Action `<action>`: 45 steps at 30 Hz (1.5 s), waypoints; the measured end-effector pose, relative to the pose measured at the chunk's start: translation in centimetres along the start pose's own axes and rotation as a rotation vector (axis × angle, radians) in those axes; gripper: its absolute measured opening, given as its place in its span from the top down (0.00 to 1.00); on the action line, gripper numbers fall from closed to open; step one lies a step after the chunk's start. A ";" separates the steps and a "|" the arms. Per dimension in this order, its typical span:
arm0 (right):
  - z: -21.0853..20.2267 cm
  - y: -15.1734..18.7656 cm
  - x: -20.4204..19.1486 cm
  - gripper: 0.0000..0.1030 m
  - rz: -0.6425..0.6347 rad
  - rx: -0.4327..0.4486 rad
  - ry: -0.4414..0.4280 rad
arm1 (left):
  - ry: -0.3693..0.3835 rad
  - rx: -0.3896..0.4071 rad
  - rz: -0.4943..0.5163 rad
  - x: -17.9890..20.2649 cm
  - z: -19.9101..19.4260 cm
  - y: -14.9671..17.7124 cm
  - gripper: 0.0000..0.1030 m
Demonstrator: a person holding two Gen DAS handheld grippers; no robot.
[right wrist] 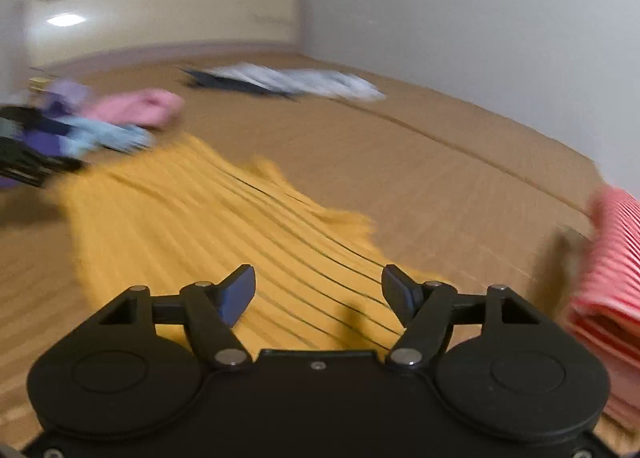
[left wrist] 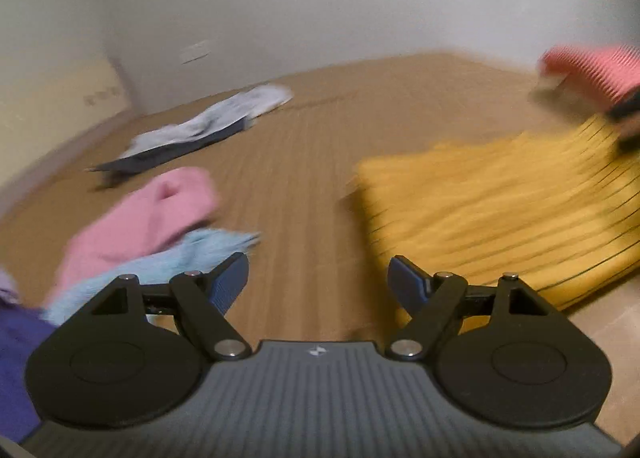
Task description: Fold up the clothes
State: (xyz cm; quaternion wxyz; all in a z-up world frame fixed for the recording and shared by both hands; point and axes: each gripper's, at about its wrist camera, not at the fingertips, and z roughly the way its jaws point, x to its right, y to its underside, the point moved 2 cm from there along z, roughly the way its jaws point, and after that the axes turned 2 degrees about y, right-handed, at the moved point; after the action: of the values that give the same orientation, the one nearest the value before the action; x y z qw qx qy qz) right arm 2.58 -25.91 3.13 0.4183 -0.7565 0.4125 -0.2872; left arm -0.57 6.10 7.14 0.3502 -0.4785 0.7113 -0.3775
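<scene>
Right wrist view: right gripper (right wrist: 318, 290) wide open, empty, over the yellow striped garment (right wrist: 208, 226) spread on the tan bed (right wrist: 440, 162). Left gripper (left wrist: 318, 282) also open, empty, beside it. Blurry, but likely a soft, light, floppy knit; pinch at a corner or hem edge.
</scene>
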 end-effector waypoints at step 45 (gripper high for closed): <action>-4.2 3.3 1.9 0.16 -0.042 -0.005 -0.141 | 0.129 -0.088 0.003 1.4 1.0 -2.7 0.17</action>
State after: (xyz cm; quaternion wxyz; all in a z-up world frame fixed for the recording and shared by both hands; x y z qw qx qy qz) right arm -1.02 -30.28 2.46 0.4382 -0.7845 0.3669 -0.2407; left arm 0.97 3.94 8.82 0.2826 -0.4671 0.7490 -0.3754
